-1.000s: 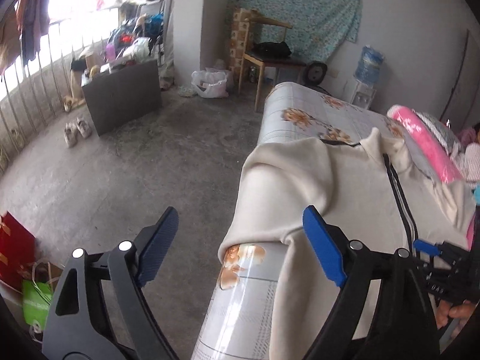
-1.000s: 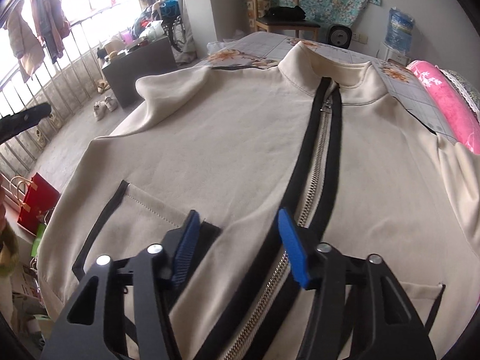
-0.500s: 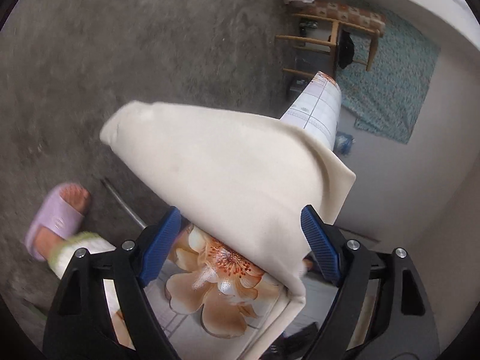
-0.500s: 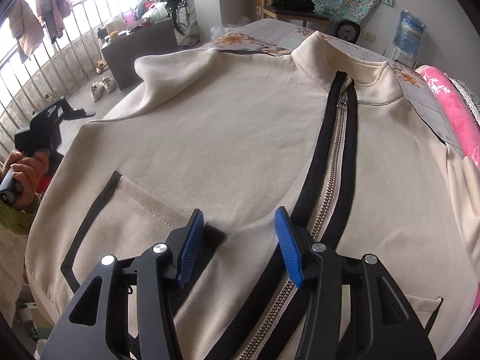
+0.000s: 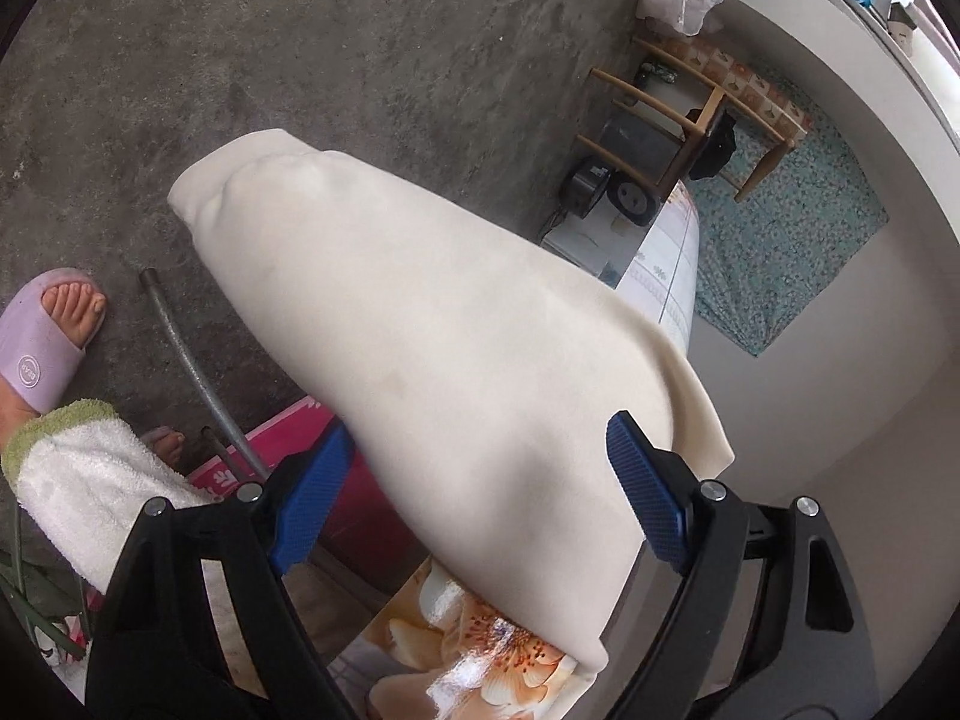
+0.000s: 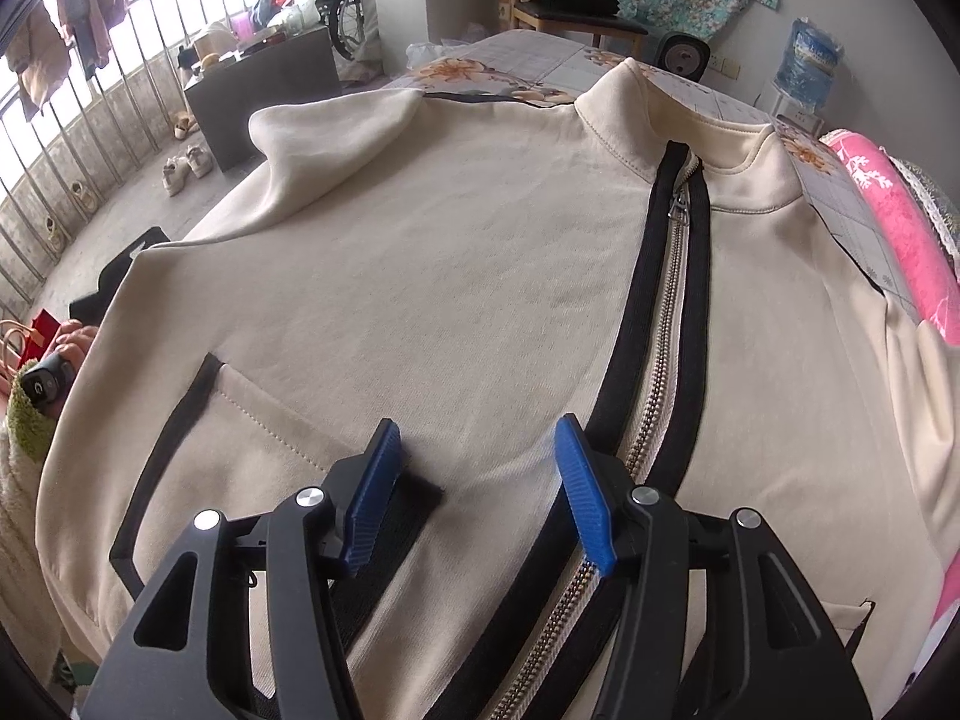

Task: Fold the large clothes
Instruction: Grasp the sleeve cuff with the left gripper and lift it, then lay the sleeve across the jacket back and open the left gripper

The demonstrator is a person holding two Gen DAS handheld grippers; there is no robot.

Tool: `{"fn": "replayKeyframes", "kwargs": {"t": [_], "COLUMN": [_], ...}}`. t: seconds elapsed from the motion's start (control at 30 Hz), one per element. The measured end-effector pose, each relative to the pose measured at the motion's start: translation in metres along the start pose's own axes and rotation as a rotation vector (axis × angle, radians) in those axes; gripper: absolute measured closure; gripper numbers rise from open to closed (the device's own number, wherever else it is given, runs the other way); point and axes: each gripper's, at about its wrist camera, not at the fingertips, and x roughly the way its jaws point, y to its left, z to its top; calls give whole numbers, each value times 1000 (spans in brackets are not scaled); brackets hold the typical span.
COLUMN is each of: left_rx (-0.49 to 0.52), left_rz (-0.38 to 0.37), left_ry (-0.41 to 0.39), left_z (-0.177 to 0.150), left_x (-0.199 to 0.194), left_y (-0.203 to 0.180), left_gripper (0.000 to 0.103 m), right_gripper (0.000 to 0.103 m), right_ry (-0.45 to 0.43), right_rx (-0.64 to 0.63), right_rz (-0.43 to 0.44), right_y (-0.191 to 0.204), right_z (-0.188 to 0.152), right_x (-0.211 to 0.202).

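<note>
Since the earlier frame the left tongs (image 5: pixel 474 498) have dropped from a level look across the room and rolled over, so the left wrist view now faces the grey concrete floor (image 5: pixel 300 60) beside the bed; the right tongs (image 6: pixel 474 480) have hardly shifted.

A large cream zip-front sweatshirt with black trim (image 6: pixel 450 276) lies spread front-up on the bed's floral-print sheet (image 6: pixel 516 60), collar at the far end, its black-edged metal zipper (image 6: pixel 666 324) closed along the front. One cream sleeve (image 5: pixel 432 360) hangs over the bed's edge, and the left tongs stand wide apart with that sleeve between their blue pads (image 5: pixel 645 492); the pads do not visibly press on the cloth. The sleeve's cuff end points out over the floor.

The right tongs hang over the sweatshirt's lower front, pointing steeply down, between the black-bordered pocket (image 6: pixel 240 420) and the zipper. Their jaws are opening, with only flat cloth below the gap and nothing pinched.

In the right wrist view a hand (image 6: pixel 66 348) at the bed's left edge grips the handle of the other tool. In the left wrist view a foot in a lilac slide sandal (image 5: pixel 42 336) stands on the floor, beside a fluffy white trouser leg with a green cuff (image 5: pixel 90 468). A pink rolled blanket (image 6: pixel 900 234) lies along the bed's right side.
</note>
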Motion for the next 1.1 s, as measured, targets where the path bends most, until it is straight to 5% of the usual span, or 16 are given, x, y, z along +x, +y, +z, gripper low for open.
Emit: {"fn": "replayKeyframes", "kwargs": {"t": [0.1,0.27,0.47,0.67,0.77,0.87,0.97,1.1], "left_rx": [8,9,153,697,1123,1548,1846,1982], "left_rz": [6,49,159,480,657,717,675,698], "left_ry": [-18,-35,-109,-400,-576,-653,-547,-304], "left_z": [1,10,11,-48,-137,-251,-350,-420], "left_x": [0,-6,-10,-40,-33,1,44,100], "left_y": [-3,-2,-28,-150,-229,-267,-265,-219], "left_gripper": [30,78,97,99,99,99,98,95], "right_gripper": [51,51,51,51,51,51,51,51], "right_ry": [-3,-5,-14,-30,-73,-114,-154,-202], "right_rx": [-4,-2,-12,6,16,27,46,104], "right_rz": [-9,-17,-29,-15,-6,-12,-36,-98], "right_y": [1,1,3,0,-3,-9,-20,-48], "right_z": [0,-1,-1,-1,-4,-9,-18,-40], "right_x": [-1,-2,-3,-12,-29,-47,-67,-99]}}
